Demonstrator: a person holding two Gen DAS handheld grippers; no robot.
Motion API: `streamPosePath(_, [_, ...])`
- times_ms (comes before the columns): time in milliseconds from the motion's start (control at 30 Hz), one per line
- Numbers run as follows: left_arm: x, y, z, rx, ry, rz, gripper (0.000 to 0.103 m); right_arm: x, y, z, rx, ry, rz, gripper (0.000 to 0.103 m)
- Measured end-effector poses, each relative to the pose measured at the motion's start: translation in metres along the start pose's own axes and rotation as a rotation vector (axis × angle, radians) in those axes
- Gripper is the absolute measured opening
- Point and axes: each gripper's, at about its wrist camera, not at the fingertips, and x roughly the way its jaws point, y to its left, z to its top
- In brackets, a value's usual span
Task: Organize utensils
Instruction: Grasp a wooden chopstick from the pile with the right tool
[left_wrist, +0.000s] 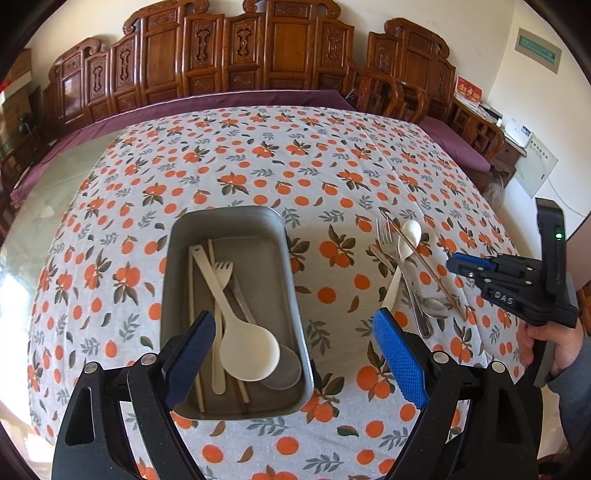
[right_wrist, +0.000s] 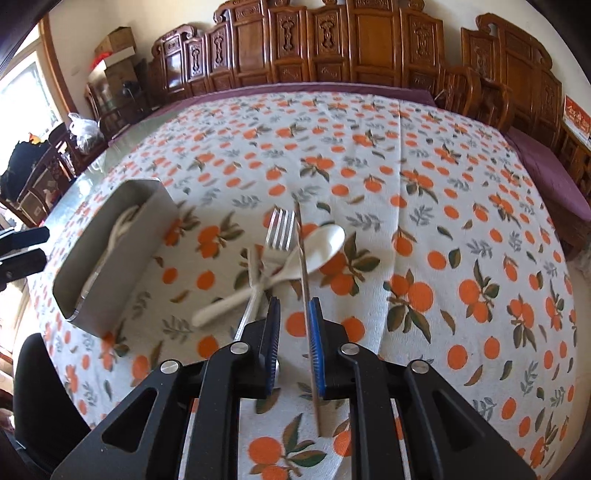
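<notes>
Your left wrist camera is looking steeply down from close above the metal tray (left_wrist: 236, 221), facing the carved bench. Your right one is sitting lower, looking across the loose utensil pile (right_wrist: 284, 254). Both are sharing tray, pile and tablecloth (left_wrist: 258, 155).

orange-print tablecloth (left_wrist: 258, 166) | carved wooden screen (left_wrist: 236, 55) | purple cushion (right_wrist: 550, 181) | cardboard boxes (right_wrist: 118, 44)

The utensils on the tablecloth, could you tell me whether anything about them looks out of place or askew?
Yes: beside the metal tray, a metal fork, white spoon and chopstick lie crossed in a loose heap, not yet sorted. The chopstick runs between the right gripper fingers.
</notes>
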Motion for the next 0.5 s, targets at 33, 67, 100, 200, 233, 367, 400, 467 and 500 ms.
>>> streamPosePath(33, [0.002,-0.001,0.0,0.004,0.004,0.001,0.084,0.004,-0.001,-0.001,0.0,0.008,0.001,0.017])
streamPosePath(67, [0.003,-0.003,0.0,0.008,0.008,0.001,0.084,0.009,-0.002,-0.002,-0.003,0.018,0.001,0.017])
streamPosePath(100, [0.005,-0.005,0.0,0.01,0.01,0.001,0.084,0.013,-0.003,-0.003,-0.007,0.025,-0.001,0.017])
streamPosePath(200, [0.008,-0.009,0.001,0.016,0.017,-0.002,0.084,0.023,-0.005,-0.003,-0.018,0.045,-0.003,0.017])
streamPosePath(233, [0.01,-0.012,0.001,0.02,0.019,-0.002,0.084,0.026,-0.005,-0.004,-0.024,0.05,-0.005,0.017])
streamPosePath(367, [0.016,-0.019,0.003,0.023,0.029,-0.006,0.084,0.036,-0.004,-0.005,-0.059,0.072,-0.009,0.016])
streamPosePath(400, [0.017,-0.02,0.002,0.024,0.031,-0.007,0.084,0.037,-0.003,-0.006,-0.068,0.075,-0.009,0.011])
streamPosePath(467, [0.021,-0.026,0.003,0.029,0.036,-0.01,0.084,0.036,-0.002,-0.009,-0.092,0.076,-0.012,0.006])
streamPosePath(500, [0.023,-0.029,0.003,0.033,0.038,-0.011,0.084,0.035,-0.002,-0.01,-0.095,0.077,-0.007,0.006])
